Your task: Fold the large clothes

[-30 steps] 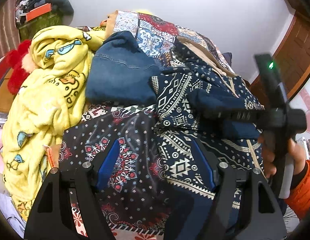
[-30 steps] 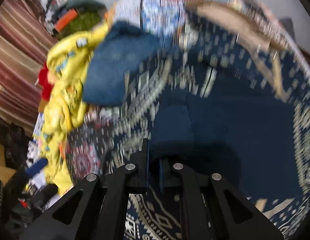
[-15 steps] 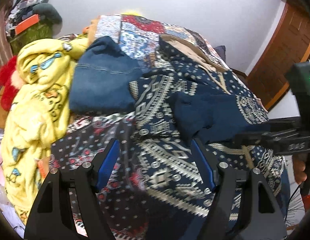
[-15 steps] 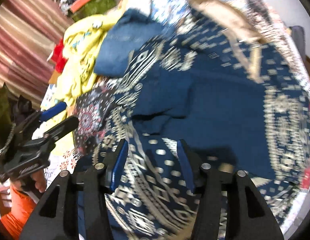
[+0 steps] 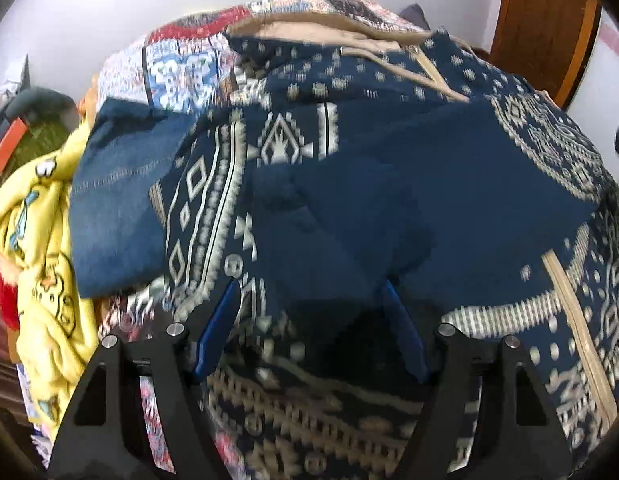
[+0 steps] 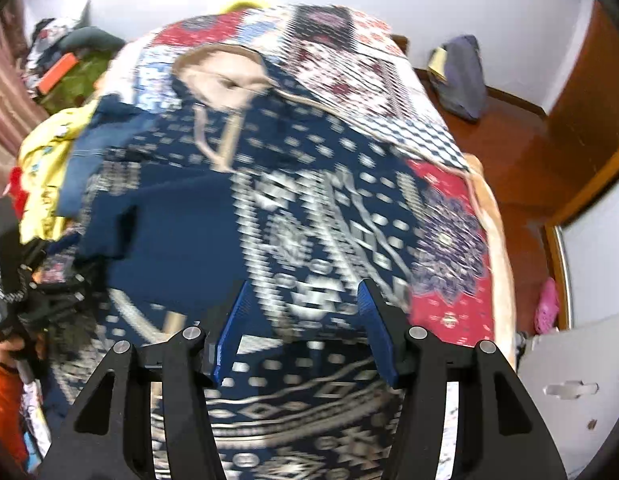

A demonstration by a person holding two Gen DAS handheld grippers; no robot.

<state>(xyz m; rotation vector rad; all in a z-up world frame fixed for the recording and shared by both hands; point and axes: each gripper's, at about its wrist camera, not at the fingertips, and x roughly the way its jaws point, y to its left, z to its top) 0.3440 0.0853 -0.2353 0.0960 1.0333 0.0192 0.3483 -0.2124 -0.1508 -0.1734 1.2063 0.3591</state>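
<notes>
A large navy hoodie [image 5: 389,184] with a cream geometric pattern lies spread on the bed, its beige-lined hood [image 5: 309,34] at the far end. A plain navy fold lies across its middle. My left gripper [image 5: 309,286] hangs open just above that fold, nothing between its blue pads. In the right wrist view the hoodie [image 6: 309,208] fills the centre, with the hood [image 6: 221,76] at the upper left. My right gripper [image 6: 304,286] is open over the patterned front and holds nothing.
Folded jeans [image 5: 117,200] and a yellow cartoon blanket [image 5: 41,280] lie left of the hoodie. A patchwork bed cover [image 6: 349,68] lies under everything. A grey bag [image 6: 461,76] sits on the wooden floor beyond the bed's right edge. A hand in an orange sleeve [image 6: 5,344] is at the far left.
The right gripper was shut on the plain navy fold, then opened, let it go and swung right over the patterned front. The left gripper slid right from the floral fabric onto the hoodie.
</notes>
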